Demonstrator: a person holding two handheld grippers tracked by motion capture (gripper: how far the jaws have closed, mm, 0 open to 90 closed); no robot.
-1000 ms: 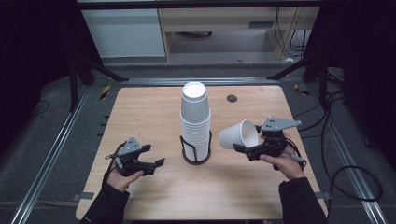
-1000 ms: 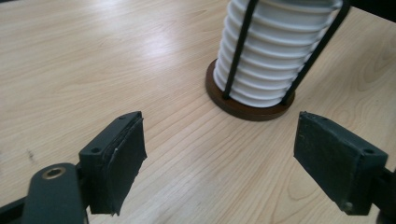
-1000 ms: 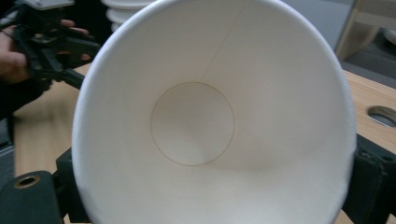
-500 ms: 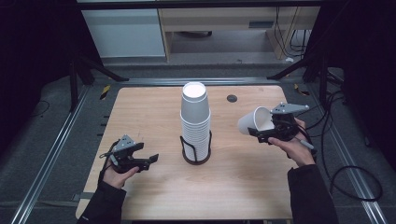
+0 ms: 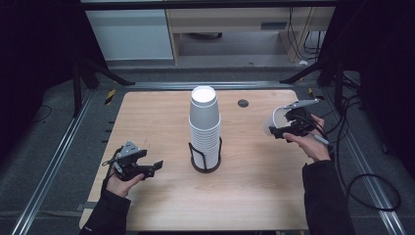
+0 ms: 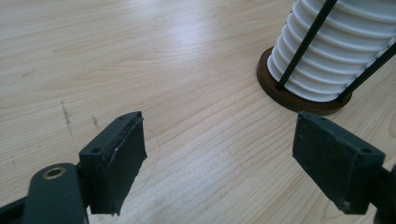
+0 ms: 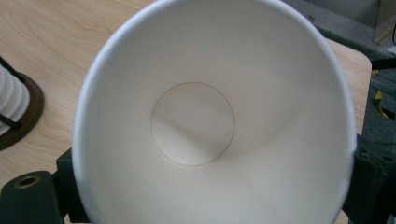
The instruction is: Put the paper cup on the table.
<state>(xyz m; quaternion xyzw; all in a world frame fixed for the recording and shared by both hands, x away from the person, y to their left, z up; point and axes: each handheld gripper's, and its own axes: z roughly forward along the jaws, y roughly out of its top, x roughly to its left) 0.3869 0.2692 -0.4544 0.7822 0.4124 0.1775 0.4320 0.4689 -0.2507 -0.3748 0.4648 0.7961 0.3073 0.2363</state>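
Observation:
A tall stack of white paper cups [image 5: 204, 125] stands upside down in a black wire holder with a round brown base [image 5: 205, 161] at the table's middle. A single white paper cup [image 5: 275, 120] is clamped in my right gripper [image 5: 284, 128] at the right side of the table; the right gripper view looks straight into the cup's open mouth [image 7: 205, 121]. My left gripper [image 5: 147, 167] rests low at the front left, jaws wide apart with nothing between them. The left gripper view has its fingers [image 6: 116, 163] over bare wood and the stack [image 6: 336, 51] ahead to the right.
The wooden table [image 5: 147, 112] has a small dark round grommet [image 5: 243, 103] near its back edge. Metal rails run along both sides, and cables lie on the floor to the right. A white cabinet stands behind the table.
The right gripper has carried the single cup farther right and toward the back, away from the stack. The left gripper has shifted slightly and stays open.

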